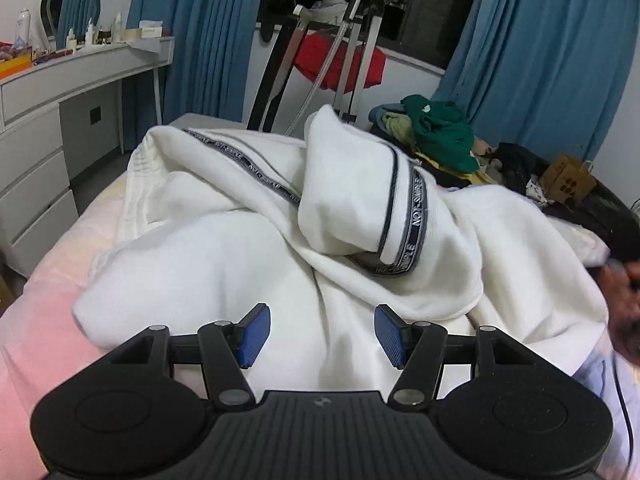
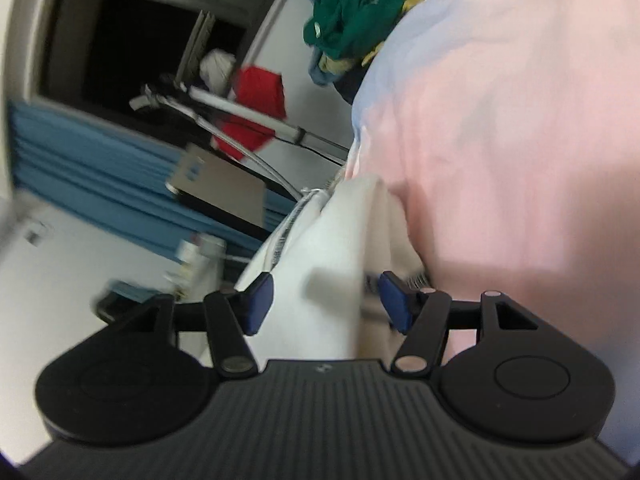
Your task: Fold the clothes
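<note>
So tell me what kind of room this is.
Most likely a bedroom: a bed with a white garment on it, a dressing table with bottles, and blue curtains.

blurred hand (image 1: 624, 304) cut off, dresser bottles (image 1: 90, 34) tiny

White garment (image 1: 248, 240) with navy lettered trim lies crumpled on bed

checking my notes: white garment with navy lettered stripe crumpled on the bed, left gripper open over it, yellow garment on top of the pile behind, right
Not quite: the garment topping the pile behind is green, as the left wrist view shows. The rest holds: the white garment lies crumpled on the bed, with the left gripper open over it.
</note>
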Tool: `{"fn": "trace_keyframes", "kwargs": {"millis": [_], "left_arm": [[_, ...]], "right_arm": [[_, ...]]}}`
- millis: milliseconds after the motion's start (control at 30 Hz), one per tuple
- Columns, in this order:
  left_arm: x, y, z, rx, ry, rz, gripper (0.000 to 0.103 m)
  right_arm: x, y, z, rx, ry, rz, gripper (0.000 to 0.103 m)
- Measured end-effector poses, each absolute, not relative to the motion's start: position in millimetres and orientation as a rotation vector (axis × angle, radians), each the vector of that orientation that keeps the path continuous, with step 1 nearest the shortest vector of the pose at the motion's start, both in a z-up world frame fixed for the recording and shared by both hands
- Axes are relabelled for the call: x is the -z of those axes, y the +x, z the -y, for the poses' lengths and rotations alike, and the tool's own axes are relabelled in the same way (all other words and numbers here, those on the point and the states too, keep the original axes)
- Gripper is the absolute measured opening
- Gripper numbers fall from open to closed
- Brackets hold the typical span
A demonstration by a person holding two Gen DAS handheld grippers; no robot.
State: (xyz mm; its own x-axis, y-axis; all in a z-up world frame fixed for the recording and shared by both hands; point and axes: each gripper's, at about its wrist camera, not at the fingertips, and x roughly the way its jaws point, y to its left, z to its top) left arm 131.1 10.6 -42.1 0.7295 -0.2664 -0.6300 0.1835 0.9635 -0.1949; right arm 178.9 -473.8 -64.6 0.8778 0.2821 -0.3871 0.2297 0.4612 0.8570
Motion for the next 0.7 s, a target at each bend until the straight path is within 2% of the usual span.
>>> {"fn": "trace_keyframes", "kwargs": {"millis": [67, 100, 133, 167, 200, 367, 567, 633, 700], "left_arm": [[44, 135, -13, 0.243, -0.130, -0.717, 0.061], [44, 136, -14, 0.243, -0.139, -0.719, 0.061], [44, 136, -15, 0.244, -0.148, -0.721, 0.061], [44, 137, -17, 0.244, -0.158, -0.723, 0.060], [44, 138, -18, 0.244, -0.167, -0.725, 0.060], [43, 142, -25, 0.246, -0.213, -0.735, 0.059], [35, 135, -30, 0.258, -0.250, -0.720, 0.059], [30, 127, -29, 0.258, -0.240, -0.704, 0.059], [26, 120, -27, 0.257, -0.215, -0.687, 0.059]], "right_arm": [[58, 213, 458, -0.028, 0.967, -0.580, 0.058], [56, 227, 449, -0.015, 0.905, -0.610, 0.042], [56, 237, 440, 0.005, 0.871, -0.642, 0.019], [55, 244, 432, 0.028, 0.841, -0.662, 0.012], [51, 244, 425, 0.055, 0.821, -0.656, 0.009], [-3, 194, 415, 0.076, 0.783, -0.400, 0.007], [-82, 75, 405, 0.126, 0.633, -0.126, 0.007], [-90, 26, 398, 0.180, 0.552, -0.042, 0.007], [-77, -12, 395, 0.249, 0.527, -0.052, 0.007]]}}
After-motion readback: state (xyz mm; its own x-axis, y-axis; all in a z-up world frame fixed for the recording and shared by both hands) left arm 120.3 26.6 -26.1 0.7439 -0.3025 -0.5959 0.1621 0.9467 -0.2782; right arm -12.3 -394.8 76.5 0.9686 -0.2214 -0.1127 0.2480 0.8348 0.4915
